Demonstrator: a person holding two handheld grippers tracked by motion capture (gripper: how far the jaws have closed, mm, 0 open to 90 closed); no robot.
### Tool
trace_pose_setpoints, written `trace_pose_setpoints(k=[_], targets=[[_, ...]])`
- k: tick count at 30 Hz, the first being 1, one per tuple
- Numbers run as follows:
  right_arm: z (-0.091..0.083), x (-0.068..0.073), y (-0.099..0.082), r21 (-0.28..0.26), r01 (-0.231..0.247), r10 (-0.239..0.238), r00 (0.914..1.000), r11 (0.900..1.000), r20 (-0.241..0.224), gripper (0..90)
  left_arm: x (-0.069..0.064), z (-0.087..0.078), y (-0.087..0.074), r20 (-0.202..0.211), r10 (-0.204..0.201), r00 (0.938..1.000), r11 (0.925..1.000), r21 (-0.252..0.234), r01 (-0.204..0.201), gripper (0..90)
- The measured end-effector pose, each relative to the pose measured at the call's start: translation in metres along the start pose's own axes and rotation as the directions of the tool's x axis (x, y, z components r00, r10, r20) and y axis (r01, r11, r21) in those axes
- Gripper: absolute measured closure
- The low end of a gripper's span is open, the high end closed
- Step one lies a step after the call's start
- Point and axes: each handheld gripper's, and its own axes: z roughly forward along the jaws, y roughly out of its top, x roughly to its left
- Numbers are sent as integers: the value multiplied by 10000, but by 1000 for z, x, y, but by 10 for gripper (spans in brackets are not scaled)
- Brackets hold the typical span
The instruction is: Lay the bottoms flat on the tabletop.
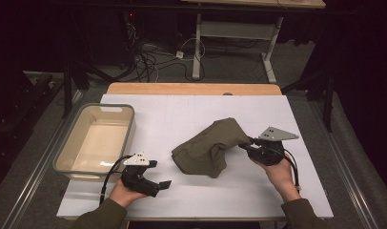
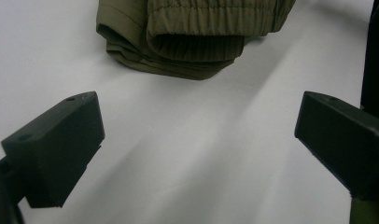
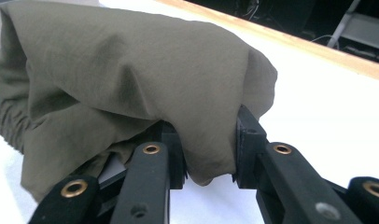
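An olive-green garment (image 1: 208,145) lies bunched in the middle of the white table, its right edge lifted. My right gripper (image 1: 246,144) is shut on that raised fold; in the right gripper view the cloth (image 3: 131,88) is pinched between the two black jaws and drapes over them. My left gripper (image 1: 162,183) rests near the table's front left, open, with nothing between its fingers (image 2: 61,144). In the left gripper view the garment's ribbed, elasticated hem (image 2: 192,37) lies on the table ahead of the open jaws.
A clear plastic bin (image 1: 98,140) stands on the table's left side, beside my left hand. The wooden table edge (image 1: 194,88) runs along the back. Cables and a desk frame (image 1: 198,45) lie on the floor beyond.
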Motion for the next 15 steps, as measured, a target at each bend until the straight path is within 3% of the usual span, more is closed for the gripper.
trace_pose_setpoints(k=[7,15], targets=[[2,-4,14,-255,154,-147,9996,9996,257,724,0,0,0,2,-6,10000,10000,15,6,9],[19,-7,35,-353,411,-395,9982,9985,453,726,0,0,0,-2,-5,10000,10000,5,5,9]])
